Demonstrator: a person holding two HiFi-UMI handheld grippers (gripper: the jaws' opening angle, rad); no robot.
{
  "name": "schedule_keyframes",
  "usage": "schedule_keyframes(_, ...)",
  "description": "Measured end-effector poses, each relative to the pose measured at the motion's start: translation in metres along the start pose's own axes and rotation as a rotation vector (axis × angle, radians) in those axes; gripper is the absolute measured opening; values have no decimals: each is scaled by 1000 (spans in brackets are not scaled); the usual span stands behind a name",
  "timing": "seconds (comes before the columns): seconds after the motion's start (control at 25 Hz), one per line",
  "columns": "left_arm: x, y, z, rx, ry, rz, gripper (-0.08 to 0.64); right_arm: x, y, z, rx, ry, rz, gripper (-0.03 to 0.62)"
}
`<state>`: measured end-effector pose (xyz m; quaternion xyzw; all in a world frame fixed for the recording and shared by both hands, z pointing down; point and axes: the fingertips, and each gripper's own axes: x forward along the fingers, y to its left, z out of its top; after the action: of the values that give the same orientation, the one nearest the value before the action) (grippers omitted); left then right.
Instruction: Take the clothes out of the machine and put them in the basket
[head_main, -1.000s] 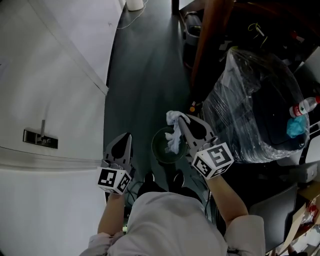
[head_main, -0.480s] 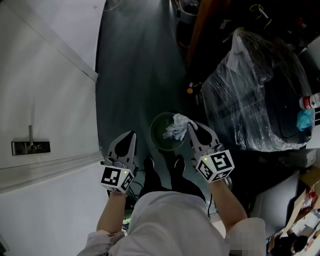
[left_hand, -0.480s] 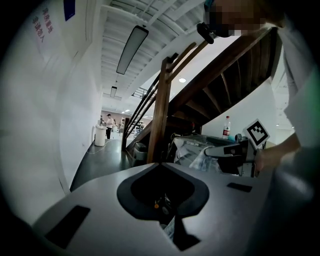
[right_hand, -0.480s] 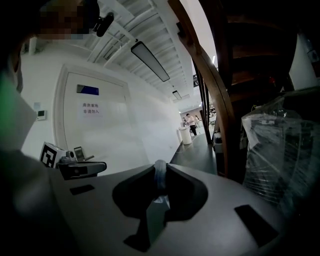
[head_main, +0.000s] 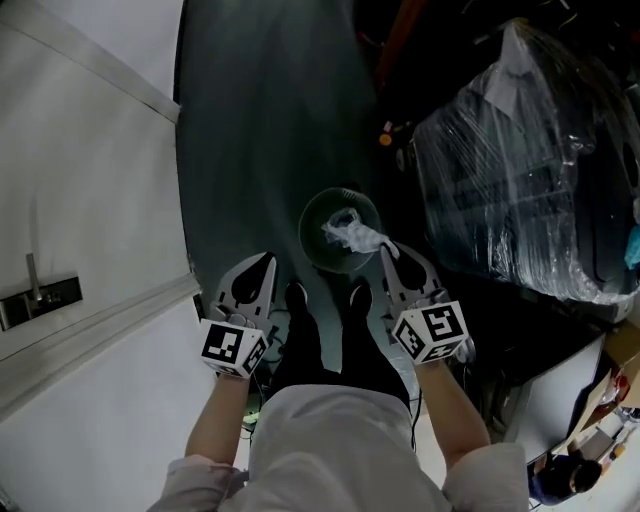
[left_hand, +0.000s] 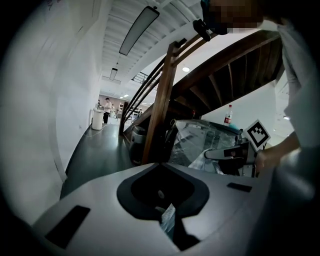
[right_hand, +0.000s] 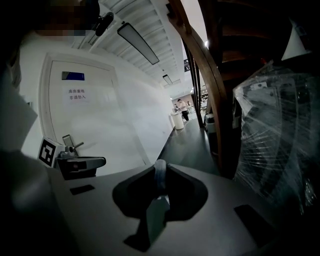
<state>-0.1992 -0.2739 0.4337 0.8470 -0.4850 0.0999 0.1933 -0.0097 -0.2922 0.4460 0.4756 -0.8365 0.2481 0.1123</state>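
White cloth (head_main: 352, 237) is pinched in the right gripper (head_main: 386, 250), whose jaws are clenched on a thin fold of it; that gripper's own view shows a pale strip squeezed between the two pads. The bunched cloth hangs from the jaw tips over the open mouth of the round dark basket (head_main: 304, 232) on the floor, towards its right side. A second ago it was held higher, off the basket's right rim; both grippers have since come down, so it now sits low over the opening. By my reading, only the release is left for this piece. The left gripper (head_main: 267, 262), left of the basket and apart from it, has its jaws pressed together, and nothing can be made out in them. The person's shoes (head_main: 296, 297) stand just near of the basket. Farther right sits a plastic-wrapped bundle (head_main: 520, 170), and a white door (head_main: 90, 200) fills the left side.
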Motion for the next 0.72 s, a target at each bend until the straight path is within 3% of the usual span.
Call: schedule_keyframes(0.72,67,41,-189,-103,223,3,20,91,-62,-181,106,238,-42,32)
